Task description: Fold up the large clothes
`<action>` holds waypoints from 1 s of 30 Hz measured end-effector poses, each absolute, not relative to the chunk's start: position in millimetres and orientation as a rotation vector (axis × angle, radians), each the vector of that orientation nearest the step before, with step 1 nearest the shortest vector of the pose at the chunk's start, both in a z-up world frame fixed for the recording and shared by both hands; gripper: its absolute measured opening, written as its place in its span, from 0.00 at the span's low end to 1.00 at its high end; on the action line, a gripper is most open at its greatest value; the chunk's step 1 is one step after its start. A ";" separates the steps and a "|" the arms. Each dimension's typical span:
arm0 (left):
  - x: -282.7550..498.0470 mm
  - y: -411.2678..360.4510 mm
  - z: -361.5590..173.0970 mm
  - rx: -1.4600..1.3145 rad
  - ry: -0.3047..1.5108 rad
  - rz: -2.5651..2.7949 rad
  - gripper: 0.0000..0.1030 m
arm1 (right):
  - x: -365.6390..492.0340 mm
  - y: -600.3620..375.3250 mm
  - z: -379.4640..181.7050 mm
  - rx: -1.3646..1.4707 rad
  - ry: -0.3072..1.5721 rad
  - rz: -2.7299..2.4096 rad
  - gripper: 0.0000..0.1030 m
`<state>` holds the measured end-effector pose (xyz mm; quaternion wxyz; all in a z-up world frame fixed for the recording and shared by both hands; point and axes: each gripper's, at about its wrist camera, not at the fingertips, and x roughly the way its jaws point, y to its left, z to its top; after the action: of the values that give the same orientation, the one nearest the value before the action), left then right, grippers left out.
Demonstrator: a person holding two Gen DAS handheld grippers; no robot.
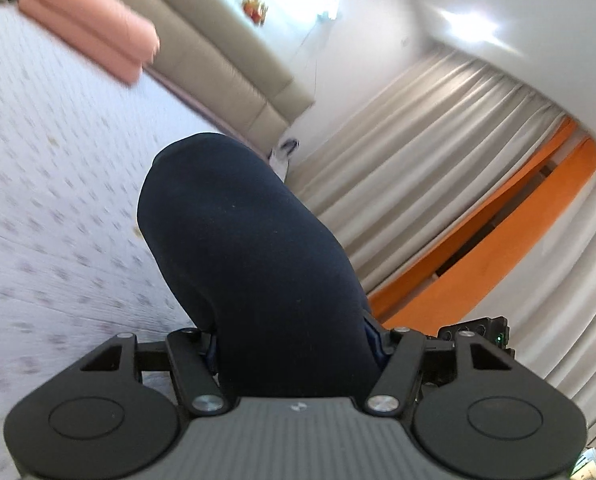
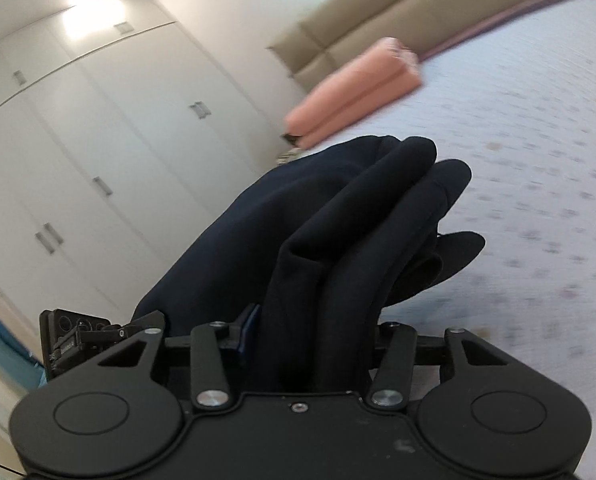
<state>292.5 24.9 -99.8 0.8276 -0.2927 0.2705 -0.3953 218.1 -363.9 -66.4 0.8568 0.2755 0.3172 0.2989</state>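
A dark navy garment [image 1: 250, 264] bulges up out of my left gripper [image 1: 294, 340], which is shut on it; the cloth hides the fingers apart from a sliver of blue pad [image 1: 372, 332]. In the right wrist view the same navy garment [image 2: 338, 220] stands in thick folds between the jaws of my right gripper [image 2: 314, 340], which is shut on it, with a blue pad [image 2: 250, 320] showing at its left. Both bundles hang above the white patterned bed [image 1: 58, 200], and a loose flap droops toward the bed [image 2: 538, 160].
A folded pink cloth [image 1: 90, 40] [image 2: 354, 92] lies on the bed near the beige padded headboard [image 1: 218, 60]. Pale curtains [image 1: 458, 160] with an orange band [image 1: 498, 232] stand to one side. White wardrobe doors [image 2: 98, 140] stand to the other.
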 end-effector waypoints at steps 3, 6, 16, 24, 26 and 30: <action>258.1 62.7 -86.0 -0.610 0.557 -0.799 0.63 | 201.9 -317.2 -48.6 0.540 0.670 0.660 0.58; 234.3 99.7 -89.6 -0.620 0.567 -0.762 0.64 | 189.3 -273.9 -46.1 0.508 0.691 0.685 0.58; 210.7 178.0 -221.4 -0.768 0.754 -0.641 0.72 | 165.3 -195.4 -158.3 0.530 0.917 0.624 0.62; 177.8 202.3 -172.1 -0.645 0.607 -0.404 0.69 | 156.7 -223.9 -111.0 0.427 0.892 0.580 0.81; 173.1 203.4 -146.3 -0.573 0.541 -0.377 0.69 | 156.0 -216.2 -81.4 0.359 0.786 0.578 0.83; 171.1 169.3 -130.4 -0.503 0.488 -0.448 0.62 | 174.2 -174.1 -65.3 0.355 0.726 0.613 0.83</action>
<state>171.1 169.3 -130.4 0.9147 -0.2444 0.2370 -0.2178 174.2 -174.1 -65.3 0.8743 0.1698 0.3475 0.2933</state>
